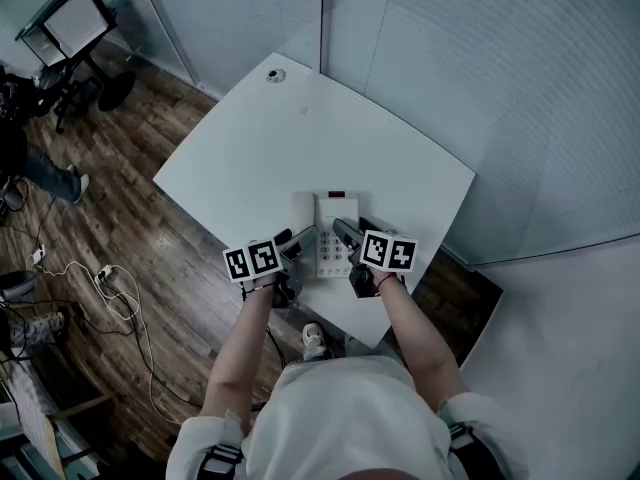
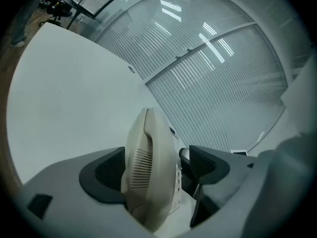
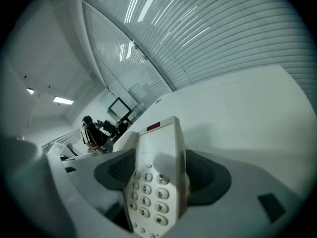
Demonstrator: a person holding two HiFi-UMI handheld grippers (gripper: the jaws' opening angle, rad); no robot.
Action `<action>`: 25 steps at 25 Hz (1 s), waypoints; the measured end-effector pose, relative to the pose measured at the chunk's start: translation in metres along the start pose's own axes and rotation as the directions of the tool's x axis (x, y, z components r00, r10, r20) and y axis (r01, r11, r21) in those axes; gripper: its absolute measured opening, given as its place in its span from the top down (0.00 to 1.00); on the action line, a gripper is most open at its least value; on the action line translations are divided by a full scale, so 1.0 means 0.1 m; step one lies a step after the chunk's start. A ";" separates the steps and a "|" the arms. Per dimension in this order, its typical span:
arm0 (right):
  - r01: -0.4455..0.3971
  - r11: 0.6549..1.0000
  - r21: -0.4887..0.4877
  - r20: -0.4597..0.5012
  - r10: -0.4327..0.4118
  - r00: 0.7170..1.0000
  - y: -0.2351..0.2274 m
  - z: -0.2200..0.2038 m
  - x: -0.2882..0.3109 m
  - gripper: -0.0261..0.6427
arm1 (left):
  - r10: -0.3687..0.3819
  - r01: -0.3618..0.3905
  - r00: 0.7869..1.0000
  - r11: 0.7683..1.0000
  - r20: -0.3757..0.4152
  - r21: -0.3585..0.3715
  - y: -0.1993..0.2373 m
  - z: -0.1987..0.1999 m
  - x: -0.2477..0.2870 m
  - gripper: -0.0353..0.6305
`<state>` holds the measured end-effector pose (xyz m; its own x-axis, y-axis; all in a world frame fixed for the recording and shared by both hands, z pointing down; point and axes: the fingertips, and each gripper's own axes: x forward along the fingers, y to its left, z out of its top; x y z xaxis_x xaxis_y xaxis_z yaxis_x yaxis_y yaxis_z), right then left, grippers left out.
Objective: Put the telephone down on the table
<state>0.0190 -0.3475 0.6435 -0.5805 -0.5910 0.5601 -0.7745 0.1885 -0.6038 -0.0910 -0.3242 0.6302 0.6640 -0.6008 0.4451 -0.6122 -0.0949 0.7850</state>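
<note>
Forearms (image 1: 240, 353) reaching forward (elbows bent), left gripper (image 1: 303, 240) and right gripper (image 1: 343, 231) close together, both clamped on telephone (image 1: 328, 216)

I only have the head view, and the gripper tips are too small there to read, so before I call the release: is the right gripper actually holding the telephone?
Observer: Yes. In its own view, the right gripper has the keypad half of the telephone between its jaws, one pad over the key face and one behind it.
Operator: And the left gripper?
Observer: The left gripper has the handset side between its jaws. One pad lies against the handset, but a thin dark gap shows at the other pad, so I cannot confirm that it is clamped.
</note>
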 end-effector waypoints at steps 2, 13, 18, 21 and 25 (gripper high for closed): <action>0.002 1.000 -0.012 0.017 -0.002 1.000 0.03 -0.01 -0.06 0.47 | 0.002 -0.002 1.000 1.000 0.003 0.004 -0.02 -0.02 -0.05 0.31; 0.049 0.997 -0.064 0.097 -0.043 0.994 0.13 -0.10 -0.37 0.61 | 0.028 -0.030 0.999 0.999 0.046 0.042 -0.14 -0.12 -0.38 0.42; 0.044 0.996 -0.077 0.116 -0.035 0.993 0.25 -0.17 -0.51 0.67 | 0.054 -0.058 0.997 0.996 0.062 0.070 -0.19 -0.19 -0.49 0.56; 0.048 0.994 -0.097 0.130 -0.035 0.991 0.36 -0.22 -0.59 0.70 | 0.064 -0.071 0.995 0.993 0.070 0.091 -0.23 -0.24 -0.60 0.59; 0.055 0.991 -0.123 0.147 -0.036 0.989 0.50 -0.31 -0.73 0.76 | 0.088 -0.098 0.992 0.989 0.086 0.112 -0.26 -0.33 -0.76 0.68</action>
<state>0.0147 -0.2708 0.5901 -0.5090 -0.7060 0.4924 -0.8301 0.2514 -0.4977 -0.1117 -0.2500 0.5905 0.5678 -0.6730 0.4740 -0.7186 -0.1244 0.6842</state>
